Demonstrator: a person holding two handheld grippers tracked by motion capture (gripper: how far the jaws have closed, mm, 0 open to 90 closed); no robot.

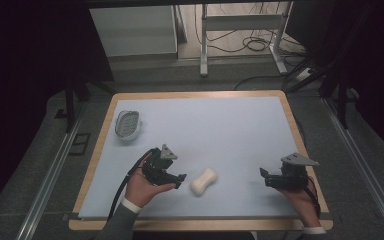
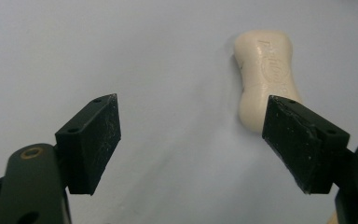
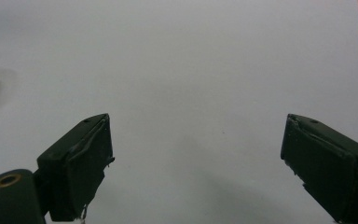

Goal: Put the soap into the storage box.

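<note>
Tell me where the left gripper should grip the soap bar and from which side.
Grip the soap bar at its narrow waist, probably from above with one jaw on each long side. It lies flat on the table, and the pinched middle should keep it from slipping. The open left gripper sits just beside it.

Bench surroundings, as we list them

We note a grey soap dish [image 1: 127, 124] at the pale bench's [image 1: 230, 125] far left; white frame legs [image 1: 203, 40] and cables [image 1: 250, 42] beyond.

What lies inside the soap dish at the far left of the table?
The soap dish appears to hold nothing: only its ribbed grey floor shows. The bar of soap lies apart on the table. Whatever lies under the dish is hidden.
</note>
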